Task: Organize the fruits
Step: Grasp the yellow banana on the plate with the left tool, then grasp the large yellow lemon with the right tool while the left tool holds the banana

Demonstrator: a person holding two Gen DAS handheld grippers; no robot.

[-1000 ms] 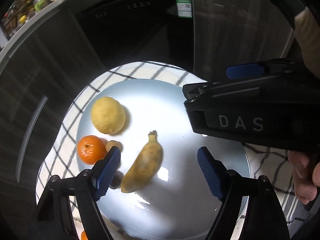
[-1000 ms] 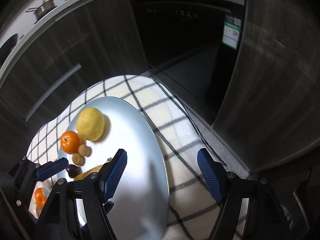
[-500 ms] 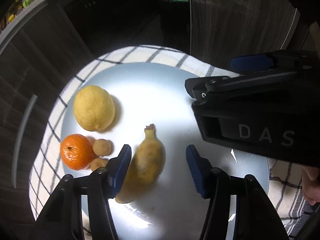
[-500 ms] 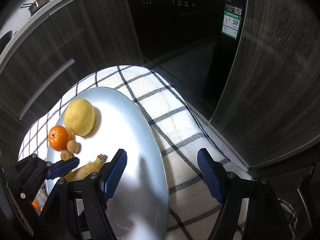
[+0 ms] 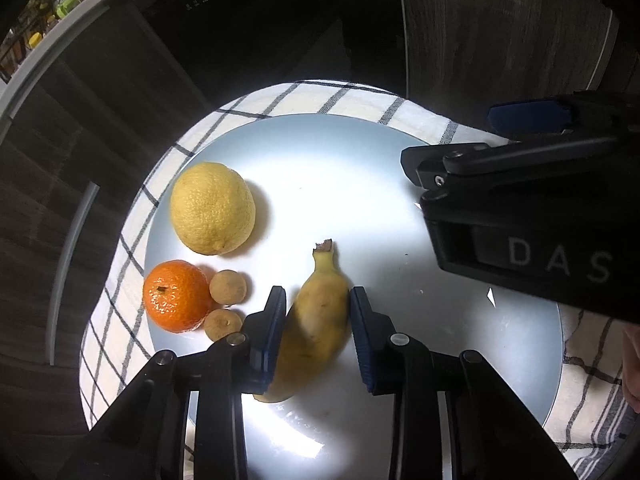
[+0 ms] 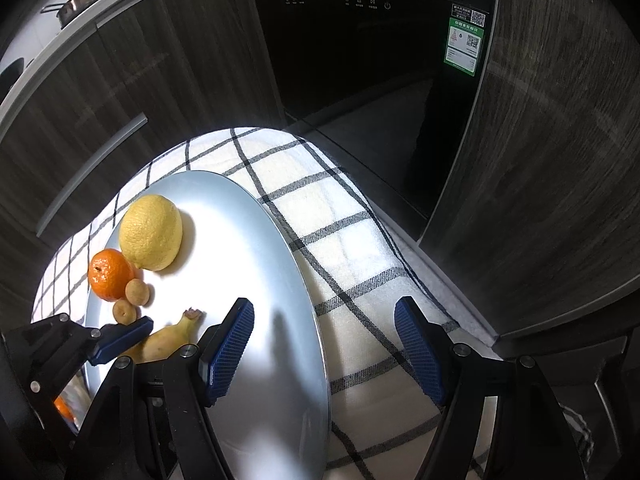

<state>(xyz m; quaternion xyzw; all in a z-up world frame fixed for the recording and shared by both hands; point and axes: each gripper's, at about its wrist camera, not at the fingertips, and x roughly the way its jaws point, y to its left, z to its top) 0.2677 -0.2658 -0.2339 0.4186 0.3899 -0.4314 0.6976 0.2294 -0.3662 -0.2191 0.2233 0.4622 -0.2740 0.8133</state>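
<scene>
The left tongs [image 5: 318, 334], whose jaws have just been closing, now pinch a small banana [image 5: 320, 320] across its thick middle, a blue pad pressed to each flank, as it lies on a pale round plate [image 5: 360, 168] set on a checked cloth [image 5: 344, 96]. The fruit's torn stem points away from the tongs. Just to their left sit two small brown round fruits [image 5: 227, 287], touching an orange [image 5: 176, 296], with a lemon [image 5: 212, 208] beyond them. The right tongs [image 6: 324, 356] hang spread and empty over the plate's right rim and the cloth, nothing between the pads. The banana looks ripe and light; its soft flesh would likely bruise under a hard squeeze, and its smooth curved skin could slide or pivot between flat pads. The belly, where the grip now sits, seems the soundest place to hold; the narrow stem end looks likely to snap or twist free.
</scene>
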